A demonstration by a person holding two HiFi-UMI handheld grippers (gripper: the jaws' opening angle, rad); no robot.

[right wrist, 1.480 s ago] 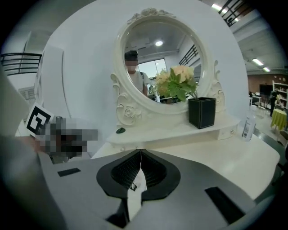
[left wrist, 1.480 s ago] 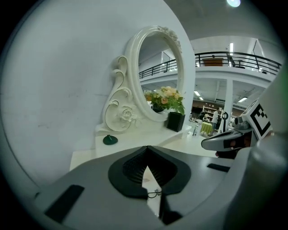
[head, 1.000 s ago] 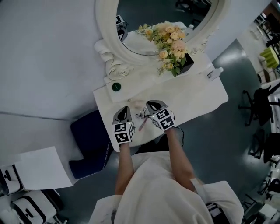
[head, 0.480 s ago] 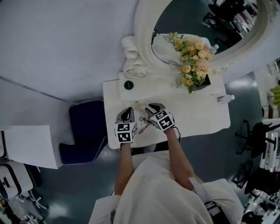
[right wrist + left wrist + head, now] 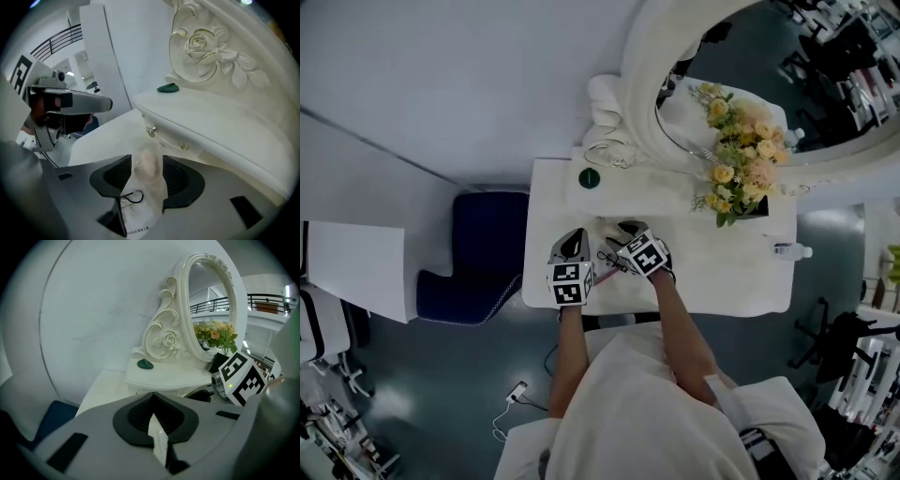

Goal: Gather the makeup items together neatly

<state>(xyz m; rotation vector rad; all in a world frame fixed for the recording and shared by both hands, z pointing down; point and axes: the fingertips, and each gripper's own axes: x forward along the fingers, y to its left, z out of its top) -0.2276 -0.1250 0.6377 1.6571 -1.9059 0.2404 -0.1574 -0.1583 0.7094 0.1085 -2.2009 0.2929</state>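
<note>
My right gripper [image 5: 146, 176] has a clear plastic packet [image 5: 144, 185] between its jaws; the packet holds a pale pink item and a black loop, with a printed label. Those jaws are opening and stand wide around the packet. From the head view the packet [image 5: 607, 260] lies on the white dressing table [image 5: 722, 277] between my left gripper [image 5: 570, 246] and my right gripper [image 5: 623, 232]. In the left gripper view, the left gripper [image 5: 152, 404] has its jaws together, with only a thin white sliver showing between the pads. A small green item [image 5: 590, 178] sits on the raised shelf.
An ornate white oval mirror [image 5: 642, 103] stands behind the shelf, with a yellow flower arrangement [image 5: 741, 183] to the right. Two drawer knobs [image 5: 151, 131] show under the shelf. A small bottle [image 5: 792, 250] lies at the table's right edge. A blue stool [image 5: 483, 258] is on the left.
The head camera has swung, so the table sits further right and lower in view. Both grippers stay at the table's front left; the right one has edged closer to the left one.
</note>
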